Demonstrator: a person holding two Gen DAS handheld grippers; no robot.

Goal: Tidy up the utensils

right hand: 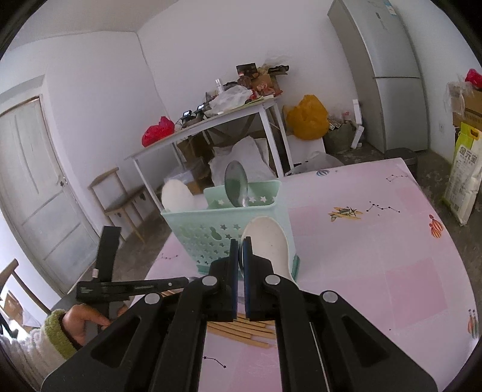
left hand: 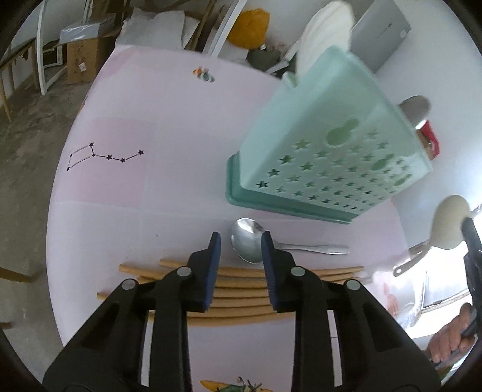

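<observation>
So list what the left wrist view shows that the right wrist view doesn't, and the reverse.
Left wrist only: a steel spoon lying on the table beyond the left gripper, whose jaws stand apart with nothing pressed between them.
Right wrist only: the right gripper shut on a white spoon, a fridge, a door.
Both: the green caddy, the chopsticks, the yellow bag.
</observation>
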